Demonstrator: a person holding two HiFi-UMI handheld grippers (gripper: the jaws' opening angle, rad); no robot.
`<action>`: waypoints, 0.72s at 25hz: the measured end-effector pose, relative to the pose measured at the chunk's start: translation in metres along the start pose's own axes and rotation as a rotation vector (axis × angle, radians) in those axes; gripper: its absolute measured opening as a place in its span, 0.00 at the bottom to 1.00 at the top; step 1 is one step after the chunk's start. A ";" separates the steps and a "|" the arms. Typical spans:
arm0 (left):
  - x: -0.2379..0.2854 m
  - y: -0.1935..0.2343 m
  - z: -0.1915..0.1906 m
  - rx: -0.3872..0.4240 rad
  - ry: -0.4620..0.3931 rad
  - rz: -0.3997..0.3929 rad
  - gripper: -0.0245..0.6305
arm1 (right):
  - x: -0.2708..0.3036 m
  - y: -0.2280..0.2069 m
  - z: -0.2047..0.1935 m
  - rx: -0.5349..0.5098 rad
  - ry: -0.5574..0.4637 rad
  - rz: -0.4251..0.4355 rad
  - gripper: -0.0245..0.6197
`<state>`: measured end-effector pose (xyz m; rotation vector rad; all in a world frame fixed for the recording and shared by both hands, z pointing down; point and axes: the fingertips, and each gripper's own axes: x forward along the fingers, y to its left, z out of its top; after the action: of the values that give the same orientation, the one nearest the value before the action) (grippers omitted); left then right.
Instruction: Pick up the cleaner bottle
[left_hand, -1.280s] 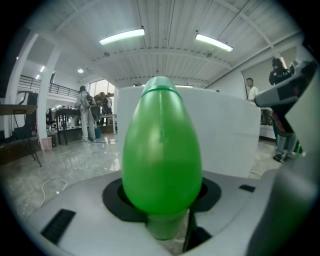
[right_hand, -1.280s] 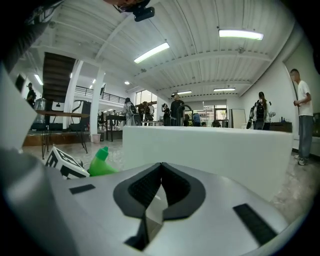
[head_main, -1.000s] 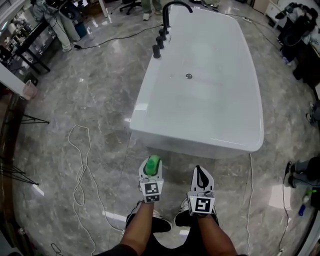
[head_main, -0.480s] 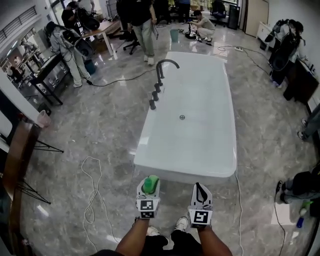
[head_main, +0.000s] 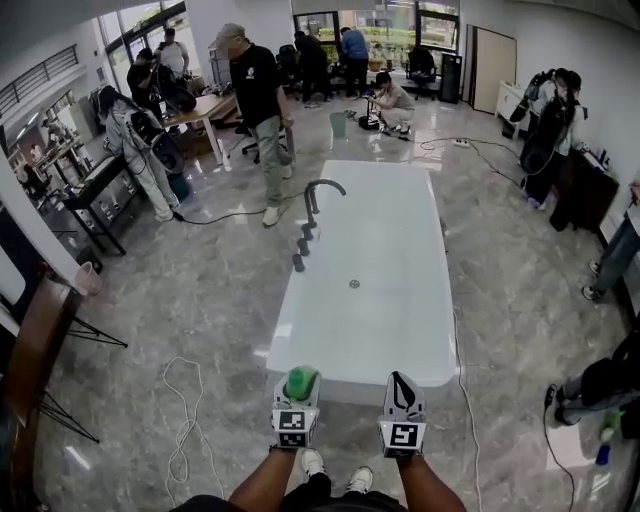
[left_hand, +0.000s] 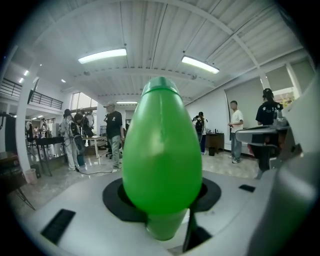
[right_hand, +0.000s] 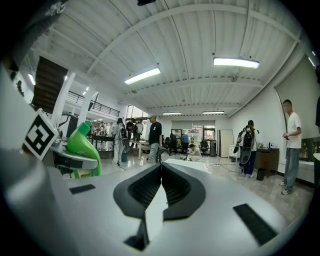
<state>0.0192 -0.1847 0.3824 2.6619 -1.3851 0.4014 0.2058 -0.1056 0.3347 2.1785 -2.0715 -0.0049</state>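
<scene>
The left gripper's (head_main: 299, 380) jaws stand part-way apart, clamped on the green bottle (left_hand: 161, 155), which fills the gap between them. In the left gripper view its fat rounded body rises out of the black pads, narrowing to a cap at the top, so it sits upright in the grasp. The right gripper's (right_hand: 160, 172) jaws are pressed together with nothing between them; it carries nothing and hangs just beside the left one, the two side by side at about the same height. From the right gripper view the bottle shows off to the left, poking up above the other gripper's marker cube. Both are held out in front of the person's body, up in the air and clear of the marble floor (head_main: 190, 300), at the near end of the long white tub (head_main: 370, 290) with its dark tap (head_main: 318, 195) on the far left rim. A loose cable (head_main: 185, 420) curls on the floor to the left, and several people stand or crouch further back in the room. As I judge it, the pickup itself is done: the bottle is gripped and rests on no surface. Nothing of the task seems left, beyond keeping a firm hold.
</scene>
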 end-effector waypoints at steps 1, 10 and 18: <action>-0.001 0.004 0.005 -0.004 0.012 0.000 0.32 | 0.003 0.001 0.009 0.005 -0.011 -0.004 0.06; -0.005 0.022 0.042 0.031 -0.016 -0.053 0.32 | 0.011 0.011 0.038 -0.031 0.000 -0.072 0.06; -0.007 0.025 0.057 0.029 -0.050 -0.077 0.32 | 0.009 0.011 0.061 -0.042 -0.044 -0.107 0.06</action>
<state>0.0050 -0.2060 0.3257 2.7565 -1.2943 0.3518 0.1891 -0.1213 0.2768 2.2812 -1.9560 -0.1076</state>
